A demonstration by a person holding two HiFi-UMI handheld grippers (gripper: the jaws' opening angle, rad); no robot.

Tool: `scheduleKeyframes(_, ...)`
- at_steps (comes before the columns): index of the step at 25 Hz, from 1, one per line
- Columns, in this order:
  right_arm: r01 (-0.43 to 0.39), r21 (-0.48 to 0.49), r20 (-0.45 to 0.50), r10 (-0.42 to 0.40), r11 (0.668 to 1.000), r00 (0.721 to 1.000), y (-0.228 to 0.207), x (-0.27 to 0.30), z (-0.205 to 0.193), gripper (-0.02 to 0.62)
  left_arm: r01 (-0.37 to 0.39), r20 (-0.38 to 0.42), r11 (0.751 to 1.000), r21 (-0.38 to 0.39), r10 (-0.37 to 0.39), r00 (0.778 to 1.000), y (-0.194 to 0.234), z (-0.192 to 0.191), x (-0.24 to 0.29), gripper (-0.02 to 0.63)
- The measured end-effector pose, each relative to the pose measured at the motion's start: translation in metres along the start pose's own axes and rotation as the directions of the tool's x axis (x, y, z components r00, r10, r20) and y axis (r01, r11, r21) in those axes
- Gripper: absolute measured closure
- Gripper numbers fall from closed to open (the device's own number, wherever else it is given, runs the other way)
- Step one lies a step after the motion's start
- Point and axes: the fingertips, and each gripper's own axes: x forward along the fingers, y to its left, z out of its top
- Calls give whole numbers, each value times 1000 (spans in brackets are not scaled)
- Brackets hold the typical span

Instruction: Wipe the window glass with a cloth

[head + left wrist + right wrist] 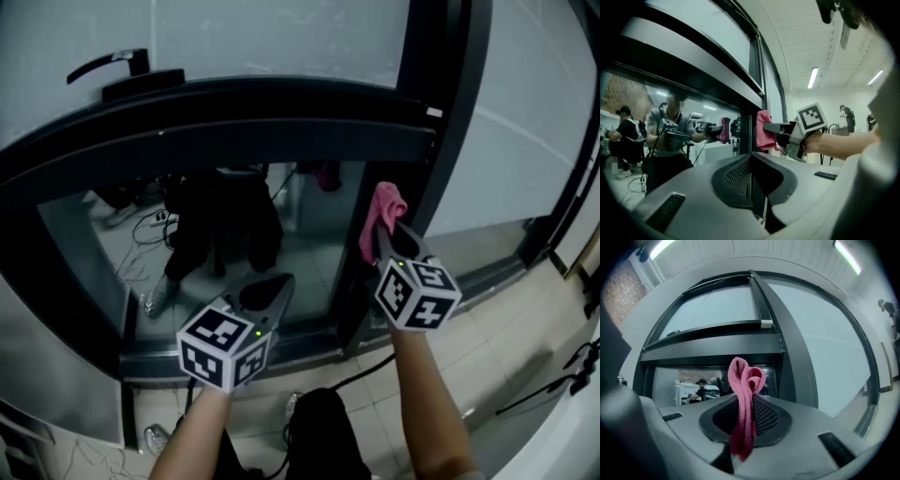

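A pink cloth (380, 217) is pinched in my right gripper (392, 242), bunched above the jaws and hanging below them in the right gripper view (744, 401). It is held close to the dark upright of the window frame (429, 159), beside the lower window glass (234, 244). My left gripper (267, 292) is lower and to the left, jaws together with nothing between them (751, 176). From the left gripper view the cloth (764, 130) and the right gripper (773, 127) show ahead to the right. The glass mirrors a person holding both grippers.
A black window handle (108, 66) sits on the upper sash at top left. Frosted panes (525, 103) fill the top and right. A tiled floor (506, 347) with cables lies below right. People stand in the room behind, seen in the left gripper view.
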Motion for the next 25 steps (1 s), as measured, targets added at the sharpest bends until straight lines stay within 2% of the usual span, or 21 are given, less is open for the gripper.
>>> scheduleKeyframes(9, 191, 99, 6, -192, 977, 981, -47, 43, 11, 529, 71, -25, 997, -8, -71, 997, -3, -9, 35, 604)
scheduleKeyframes(12, 222, 99, 19, -225, 970, 974, -52, 53, 15, 529, 74, -30, 997, -7, -74, 997, 3, -10, 41, 604)
scheduleKeyframes(18, 217, 107, 33, -222, 970, 975, -58, 75, 22, 529, 70, -33, 997, -18, -70, 997, 16, -14, 46, 604)
scheduleKeyframes(25, 81, 39, 67, -83, 996, 994, -32, 83, 19, 531, 43, -31, 998, -36, -45, 999, 30, -19, 39, 604)
